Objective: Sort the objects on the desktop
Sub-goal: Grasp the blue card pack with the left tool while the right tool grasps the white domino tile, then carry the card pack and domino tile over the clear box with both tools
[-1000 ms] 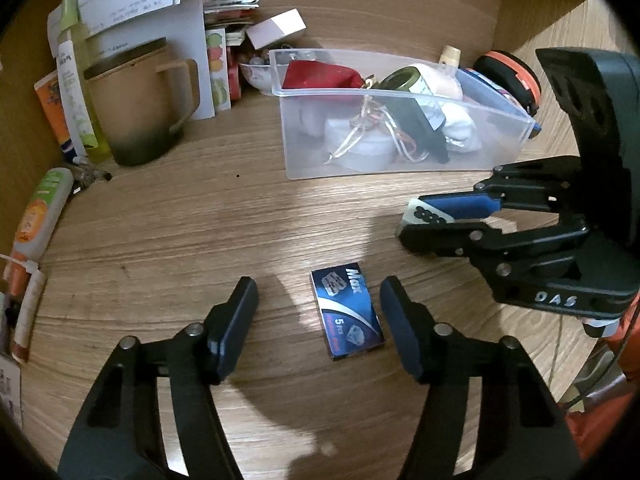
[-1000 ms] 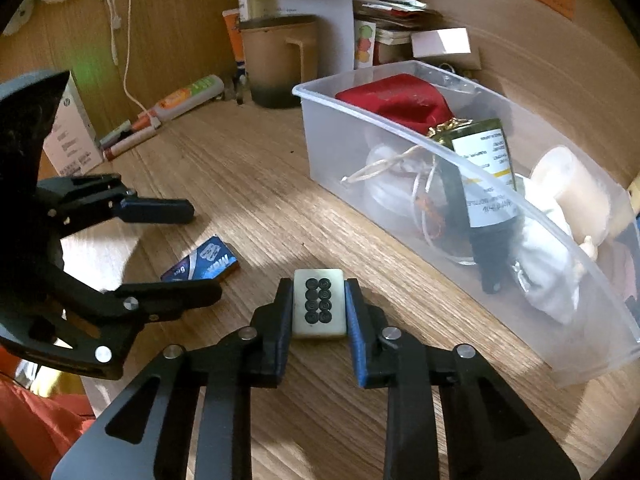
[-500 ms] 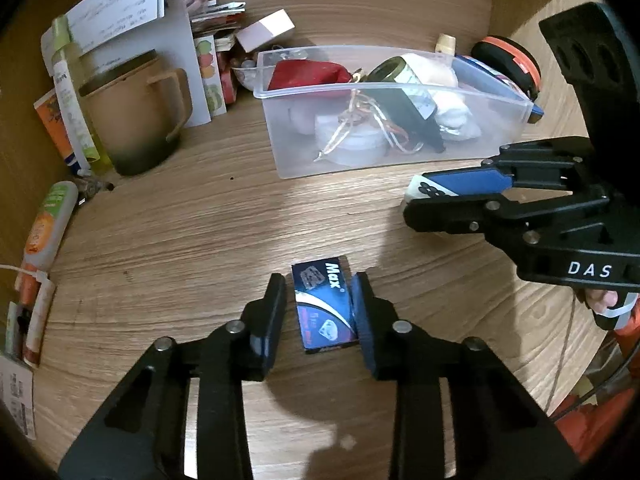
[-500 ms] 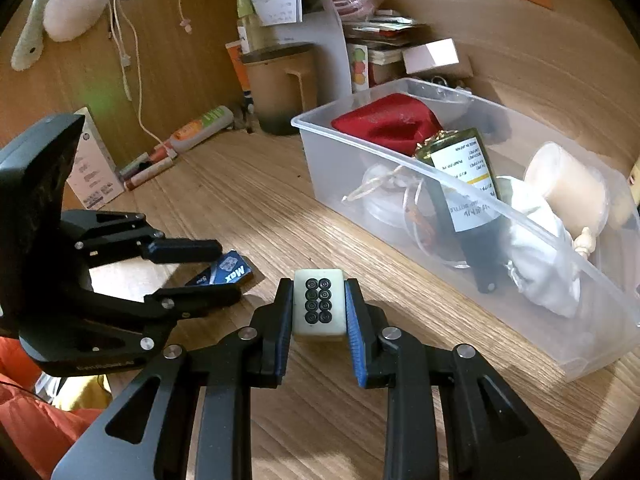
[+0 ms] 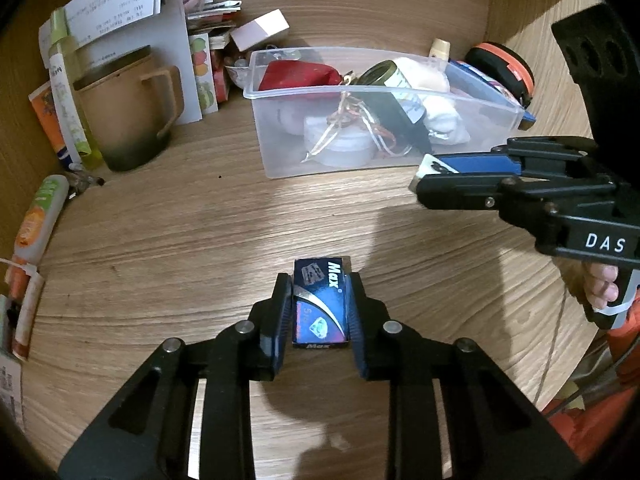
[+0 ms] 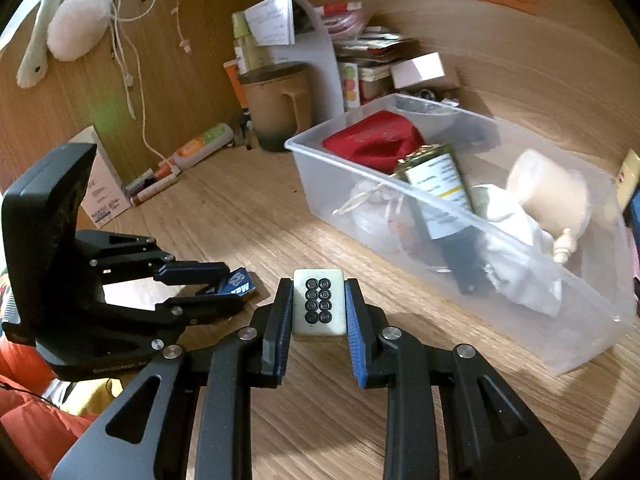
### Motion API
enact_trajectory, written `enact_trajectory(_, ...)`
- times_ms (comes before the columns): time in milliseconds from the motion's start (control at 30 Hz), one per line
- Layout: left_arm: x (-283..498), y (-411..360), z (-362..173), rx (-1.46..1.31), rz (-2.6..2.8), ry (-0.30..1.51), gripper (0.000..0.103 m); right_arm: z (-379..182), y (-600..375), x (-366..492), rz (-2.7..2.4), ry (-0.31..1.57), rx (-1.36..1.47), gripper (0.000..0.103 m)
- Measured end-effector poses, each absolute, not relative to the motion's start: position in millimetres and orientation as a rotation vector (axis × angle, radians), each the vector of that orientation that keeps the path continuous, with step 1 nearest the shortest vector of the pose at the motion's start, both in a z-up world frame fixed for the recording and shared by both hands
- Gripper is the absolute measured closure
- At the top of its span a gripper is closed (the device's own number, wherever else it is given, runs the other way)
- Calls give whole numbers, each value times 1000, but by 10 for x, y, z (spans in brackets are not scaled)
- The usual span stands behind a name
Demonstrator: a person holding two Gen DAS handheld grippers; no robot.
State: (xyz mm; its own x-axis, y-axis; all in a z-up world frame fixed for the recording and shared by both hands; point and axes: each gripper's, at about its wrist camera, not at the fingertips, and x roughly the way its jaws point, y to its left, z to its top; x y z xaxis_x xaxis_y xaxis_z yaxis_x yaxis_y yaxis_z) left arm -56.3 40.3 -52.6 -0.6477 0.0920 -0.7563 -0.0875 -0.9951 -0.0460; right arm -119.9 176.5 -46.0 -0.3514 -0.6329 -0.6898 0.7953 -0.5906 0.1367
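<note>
Left gripper (image 5: 319,308) clamps the blue Max box (image 5: 319,304) mid-desk (image 5: 160,240). Right gripper (image 6: 319,306) grips the mahjong tile (image 6: 319,302) near the clear bin (image 6: 500,240).

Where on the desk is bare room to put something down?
Bare wood lies between the mug, the bin and the blue box. It is crowded along the back wall behind the mug and at the left edge with the tubes.

Worktop (image 5: 168,240): wood-grain, matt sheen. Bin (image 5: 460,98): clear, smooth plastic. Blade box (image 5: 319,305): glossy printed card. Tile (image 6: 319,307): smooth, glossy, ivory-like. Mug (image 5: 128,120): matt tan. Both grippers matt black plastic, metal pivot pins, ribbed blue pads.
</note>
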Motion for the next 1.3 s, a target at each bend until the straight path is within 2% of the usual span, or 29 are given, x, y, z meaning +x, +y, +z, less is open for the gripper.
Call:
enact_trajectory(833, -826, 325, 185, -998, 2823, -42, 77, -41, 2294, -1267, -2206, 229, 805, 81)
enact_trajectory(1300, -1321, 320, 414, -960, 2773, -23, 77, 204, 2489, -1575, -2283, 135, 778, 81)
